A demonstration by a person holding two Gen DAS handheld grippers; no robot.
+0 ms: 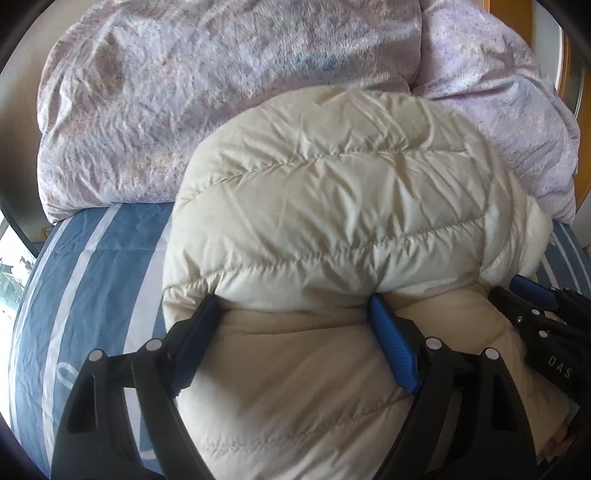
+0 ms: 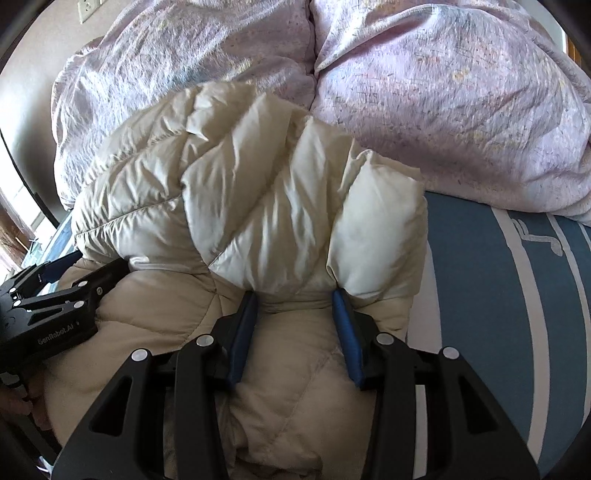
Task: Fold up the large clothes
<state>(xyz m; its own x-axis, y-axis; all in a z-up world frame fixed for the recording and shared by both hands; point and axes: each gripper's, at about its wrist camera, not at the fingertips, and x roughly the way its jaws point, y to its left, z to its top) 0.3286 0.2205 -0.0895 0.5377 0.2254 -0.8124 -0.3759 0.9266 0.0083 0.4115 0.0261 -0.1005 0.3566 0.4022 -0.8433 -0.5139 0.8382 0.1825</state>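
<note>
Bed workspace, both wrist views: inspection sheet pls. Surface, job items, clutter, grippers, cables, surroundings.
Surface: bed with a blue sheet with white stripes, lightly wrinkled.
Job's things: cream quilted puffer jacket, bunched into a thick folded bundle on the sheet, its far edge against the duvet.
Clutter: lilac patterned duvet heaped across the far side of the bed.
Grippers: left gripper wide, blue pads pressed into a fold of the jacket; right gripper narrower, pads pinching a jacket fold. Both angle downward, side by side.
Cables: nothing seen.
Surroundings: wall socket on a beige wall; wooden frame at the right edge; bright window light low on the left.
</note>
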